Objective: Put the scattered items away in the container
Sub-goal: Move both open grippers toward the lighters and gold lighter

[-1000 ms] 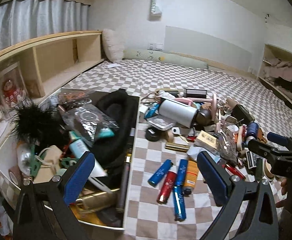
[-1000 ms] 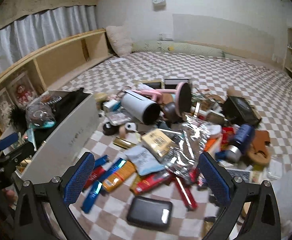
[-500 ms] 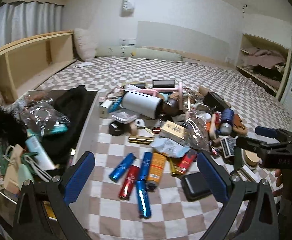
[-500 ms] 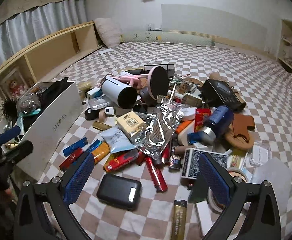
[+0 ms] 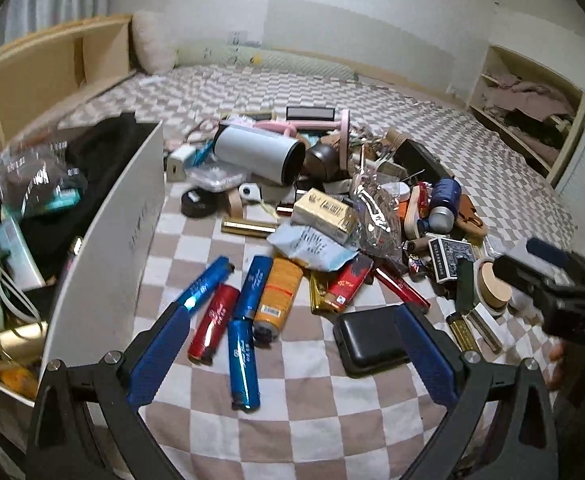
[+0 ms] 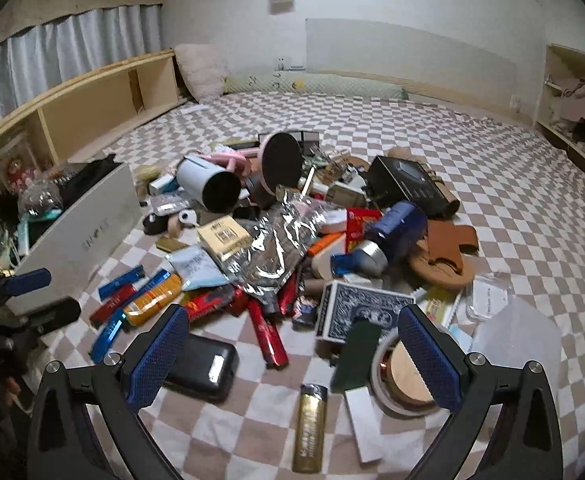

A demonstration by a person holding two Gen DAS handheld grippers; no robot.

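Both grippers are hovering wide open and empty: the left gripper (image 5: 292,344) over blue and red tubes (image 5: 244,354) beside the half-filled white box (image 5: 104,248), the right gripper (image 6: 292,344) facing the clutter pile (image 6: 292,232); next comes choosing and pinching one item.

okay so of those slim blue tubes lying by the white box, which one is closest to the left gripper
The blue metallic tube lying between the left gripper's open fingers; the other two blue tubes lie farther up the checkered cloth.
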